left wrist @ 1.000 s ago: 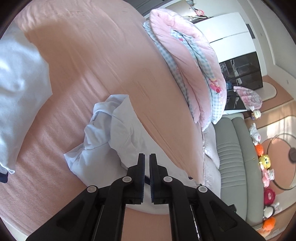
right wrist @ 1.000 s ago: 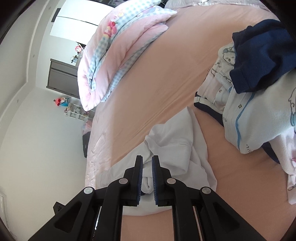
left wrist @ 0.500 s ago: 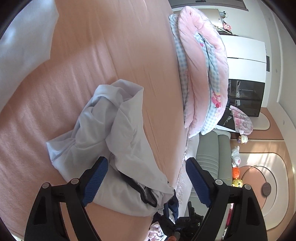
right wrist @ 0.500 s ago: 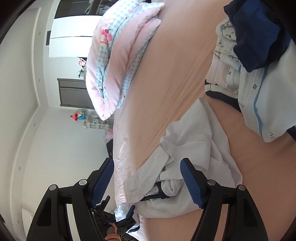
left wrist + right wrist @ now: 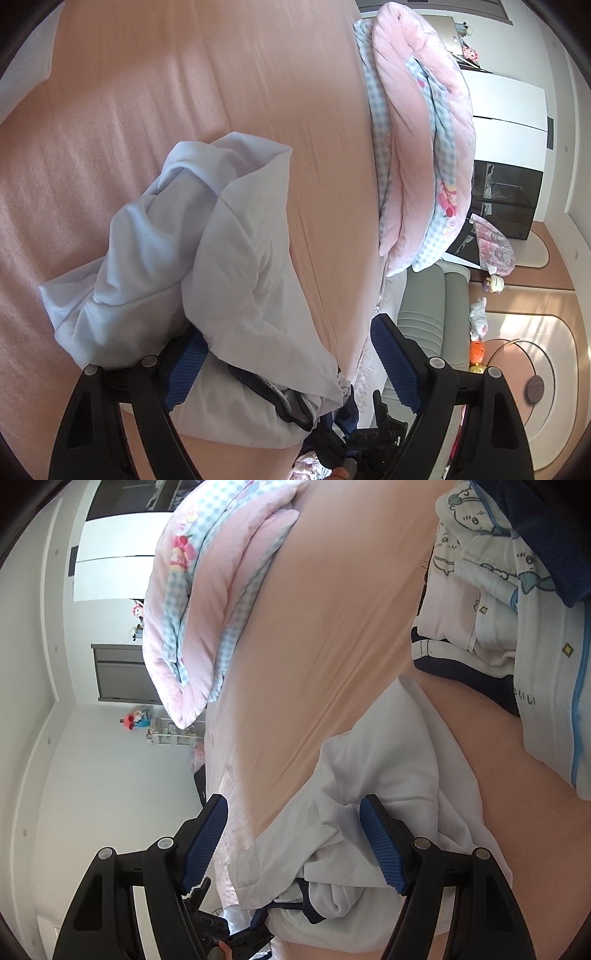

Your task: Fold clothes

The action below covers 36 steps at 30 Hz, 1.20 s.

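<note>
White garment (image 5: pixel 207 280) crumpled on the near edge of the pink bed (image 5: pixel 258 92). Left gripper (image 5: pixel 291 365) and right gripper (image 5: pixel 295 843) both spread wide, clamping nothing.

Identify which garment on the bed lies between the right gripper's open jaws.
The crumpled white garment with dark navy trim, near the bed's edge. The printed white pieces and the navy garment lie farther off, in a pile.

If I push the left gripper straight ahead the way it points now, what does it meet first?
Most likely the crumpled white garment. The left gripper has its jaws open, and the cloth already lies between them, bunched just ahead on the peach bed sheet. Depth is hard to judge through the fisheye.
</note>
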### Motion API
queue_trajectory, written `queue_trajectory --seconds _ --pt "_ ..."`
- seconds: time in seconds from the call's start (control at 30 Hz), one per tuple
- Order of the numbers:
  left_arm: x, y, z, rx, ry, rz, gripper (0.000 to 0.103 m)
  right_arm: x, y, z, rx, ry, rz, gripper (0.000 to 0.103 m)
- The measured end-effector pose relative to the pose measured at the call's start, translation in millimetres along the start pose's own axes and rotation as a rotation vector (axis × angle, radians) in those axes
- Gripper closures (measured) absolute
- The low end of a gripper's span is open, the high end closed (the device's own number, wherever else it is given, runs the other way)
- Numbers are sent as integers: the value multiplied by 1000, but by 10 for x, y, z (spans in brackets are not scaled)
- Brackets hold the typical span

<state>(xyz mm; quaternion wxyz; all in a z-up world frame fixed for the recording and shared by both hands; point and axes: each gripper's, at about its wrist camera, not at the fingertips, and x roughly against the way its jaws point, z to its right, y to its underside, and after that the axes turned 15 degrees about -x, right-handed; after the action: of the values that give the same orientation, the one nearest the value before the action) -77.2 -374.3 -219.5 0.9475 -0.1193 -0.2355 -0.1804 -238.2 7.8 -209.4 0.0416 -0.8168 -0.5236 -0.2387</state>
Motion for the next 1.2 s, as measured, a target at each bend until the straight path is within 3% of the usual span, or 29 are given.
queue_trajectory --seconds 0.07,0.13,0.37,0.47,0.6,0.67,0.73,0.77,0.83,0.9,1.03,1.2 --pt "-33 -17 0 -6 -4 2 17 45 10 -25 4 -3 14 29" --pt "-75 -32 -27 -6 -19 -1 17 61 17 -102 59 55 36 29" --pt "-113 -12 -90 -9 -42 1 25 -187 285 -376 442 453 173 29" --pt "-120 13 -113 -14 -86 4 39 -359 434 -397 550 545 183 29" --pt "-102 41 -187 -5 -112 17 58 -467 563 -406 639 604 196 30" --pt "-99 52 -220 -1 -125 18 67 -504 595 -395 673 632 201 37" --pt "-119 52 -248 -7 -161 -7 86 -525 652 -372 702 657 202 50" --pt "-135 46 -257 -15 -167 -19 88 -523 690 -366 716 655 201 54" --pt "-117 63 -272 -17 -156 -12 91 -514 780 -383 761 642 194 76" --pt "-84 85 -269 -15 -153 1 94 -517 898 -411 833 660 211 82" --pt "-11 112 -164 -82 -194 20 98 -508 1118 -439 962 736 259 87" --pt "158 111 -42 -169 -225 46 98 -454 1180 -464 969 741 259 88"
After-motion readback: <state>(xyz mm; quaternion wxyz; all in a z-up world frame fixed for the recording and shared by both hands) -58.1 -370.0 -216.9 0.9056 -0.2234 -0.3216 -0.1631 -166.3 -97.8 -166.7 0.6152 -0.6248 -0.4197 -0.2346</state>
